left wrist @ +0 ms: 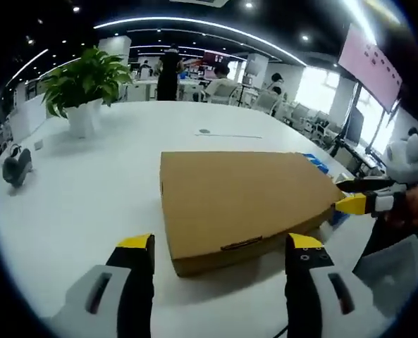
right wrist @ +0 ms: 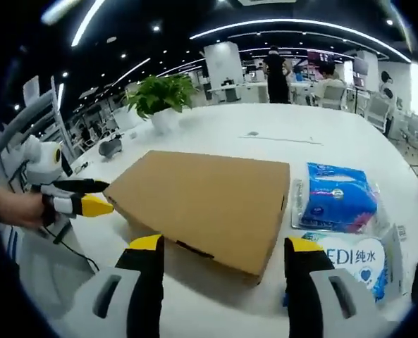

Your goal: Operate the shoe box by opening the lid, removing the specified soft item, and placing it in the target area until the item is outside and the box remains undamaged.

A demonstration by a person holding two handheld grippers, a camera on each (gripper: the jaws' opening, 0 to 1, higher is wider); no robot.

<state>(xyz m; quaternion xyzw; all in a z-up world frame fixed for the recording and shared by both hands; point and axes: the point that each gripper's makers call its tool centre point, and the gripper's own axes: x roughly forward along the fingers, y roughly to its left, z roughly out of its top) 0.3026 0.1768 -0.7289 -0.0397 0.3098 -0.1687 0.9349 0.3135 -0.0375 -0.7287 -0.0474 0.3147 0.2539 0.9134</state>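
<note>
Left gripper view: shoe box (left wrist: 240,204), plain brown cardboard, lid closed, flat on white counter (left wrist: 89,190). Left tool (left wrist: 221,246) with yellow-tipped jaws spread wide, just short of box's near edge, not touching. Right tool (left wrist: 360,197) at box's right corner, jaws apart. Potted plant (left wrist: 85,88) well behind, dark object (left wrist: 15,169) at far left. Right gripper view: right tool (right wrist: 223,248) parted near box front edge; blue tissue packs (right wrist: 339,197) just beside box's right side on counter.
</note>
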